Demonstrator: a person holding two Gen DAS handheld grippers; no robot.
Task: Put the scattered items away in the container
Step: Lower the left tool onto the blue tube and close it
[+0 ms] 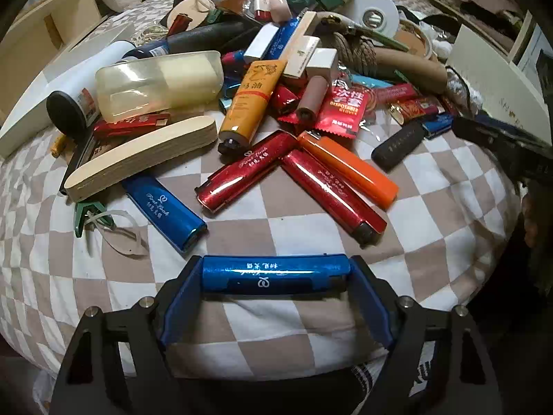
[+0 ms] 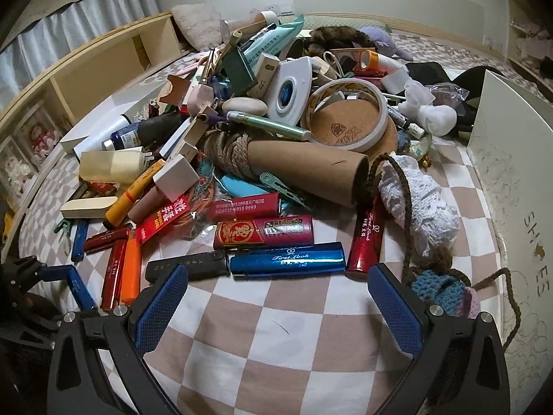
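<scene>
the left gripper point(image 1: 276, 273) sits at the bottom centre of the left wrist view, its blue-padded fingers point(image 1: 174, 307) pinching a blue lighter point(image 1: 273, 274) end to end, so the lighter lies crosswise between the tips above the checkered bedspread point(image 1: 311, 214). beyond it, in the middle of the frame, two red lighters point(image 1: 247, 171) meet in a corner shape with an orange lighter point(image 1: 349, 169) just beside the right one, and a second blue lighter point(image 1: 164, 212) lies to the left, near a wooden block point(image 1: 141, 155). an orange tube point(image 1: 250, 102) and a translucent case point(image 1: 159, 83) rest against the heap in the upper half.

in the right wrist view, the right gripper point(image 2: 276, 297) is at the bottom centre with its fingers point(image 2: 162, 307) spread wide and nothing between them. just above the tips lie a black lighter point(image 2: 188, 264) and a blue lighter marked "first look" point(image 2: 287, 259) end to end, with a red lighter point(image 2: 366, 238) standing aslant at the right. a cardboard tube point(image 2: 307, 169) wound with rope lies higher, in the centre. a white box point(image 2: 511, 186) marked "shoes" stands along the right edge of the frame, its inside not visible.
</scene>
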